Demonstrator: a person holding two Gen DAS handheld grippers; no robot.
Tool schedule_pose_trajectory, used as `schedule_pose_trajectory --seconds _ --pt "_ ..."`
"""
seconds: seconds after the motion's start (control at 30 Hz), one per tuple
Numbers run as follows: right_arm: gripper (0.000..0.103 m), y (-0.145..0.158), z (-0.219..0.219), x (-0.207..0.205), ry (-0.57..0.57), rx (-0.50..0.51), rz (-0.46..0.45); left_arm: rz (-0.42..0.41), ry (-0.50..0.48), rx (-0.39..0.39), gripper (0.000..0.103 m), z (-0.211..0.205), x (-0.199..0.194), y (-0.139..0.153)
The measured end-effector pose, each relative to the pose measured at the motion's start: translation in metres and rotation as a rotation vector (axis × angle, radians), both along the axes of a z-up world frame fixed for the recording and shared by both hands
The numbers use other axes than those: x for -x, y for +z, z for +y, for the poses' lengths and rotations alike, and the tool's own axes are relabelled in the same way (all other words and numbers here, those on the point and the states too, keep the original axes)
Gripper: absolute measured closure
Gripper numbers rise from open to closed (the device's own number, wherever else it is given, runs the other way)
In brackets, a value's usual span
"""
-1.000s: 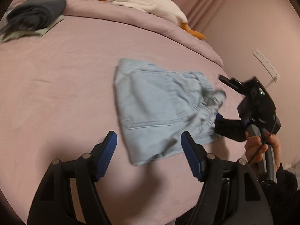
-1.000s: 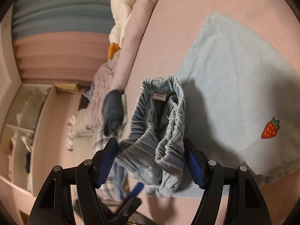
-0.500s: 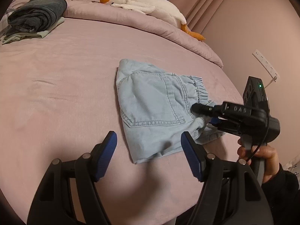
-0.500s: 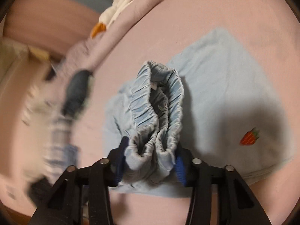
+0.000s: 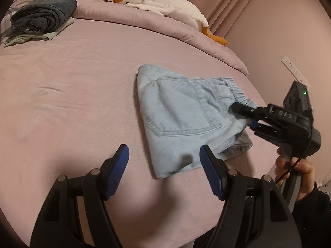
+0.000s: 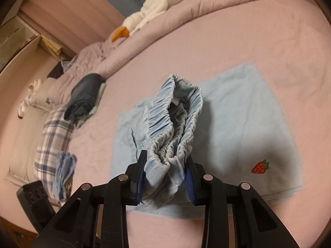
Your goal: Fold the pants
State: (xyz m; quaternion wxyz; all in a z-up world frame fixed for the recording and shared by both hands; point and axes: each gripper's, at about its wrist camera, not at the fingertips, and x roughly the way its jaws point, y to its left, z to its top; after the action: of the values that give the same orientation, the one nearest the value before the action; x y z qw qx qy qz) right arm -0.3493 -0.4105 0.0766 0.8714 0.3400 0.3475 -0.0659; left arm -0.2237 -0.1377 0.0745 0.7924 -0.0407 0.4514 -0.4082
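Note:
Light blue denim pants (image 5: pixel 182 111) lie folded on the pink bed (image 5: pixel 72 103), back pocket up. In the right wrist view a strawberry patch (image 6: pixel 260 166) shows on the flat part of the pants (image 6: pixel 238 128). My right gripper (image 6: pixel 166 161) is closing; its blue pads press the bunched elastic waistband (image 6: pixel 178 119) from both sides and hold it slightly off the bed. From the left wrist view, the right gripper (image 5: pixel 243 114) sits at the pants' right end, a hand on its handle. My left gripper (image 5: pixel 163 150) hovers open over the near edge, holding nothing.
A stack of dark folded clothes (image 5: pixel 43 14) lies at the far left of the bed. A white goose plush (image 5: pixel 161 4) rests on the rolled duvet (image 5: pixel 165 29) at the back. A plaid cloth (image 6: pixel 53 136) lies at the bed's left. A wall socket strip (image 5: pixel 293 72) is at right.
The right gripper rolled upright and its jaws narrowed from wide around the waistband to pinching it, lifting it a little. The left gripper stayed still and open.

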Motion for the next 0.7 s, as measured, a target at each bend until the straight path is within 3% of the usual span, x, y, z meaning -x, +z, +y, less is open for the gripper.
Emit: schedule_pose_trajectory --seconds 0.3,0.7 --pt "0.069 0.02 -0.013 0.018 -0.074 0.044 -0.082 0.004 -0.004 -0.009 0.033 -0.002 0.0 -0.002" --pt "0.069 0.018 -0.035 0.033 -0.164 0.037 -0.098 0.034 -0.002 -0.018 0.033 -0.005 -0.008 -0.006"
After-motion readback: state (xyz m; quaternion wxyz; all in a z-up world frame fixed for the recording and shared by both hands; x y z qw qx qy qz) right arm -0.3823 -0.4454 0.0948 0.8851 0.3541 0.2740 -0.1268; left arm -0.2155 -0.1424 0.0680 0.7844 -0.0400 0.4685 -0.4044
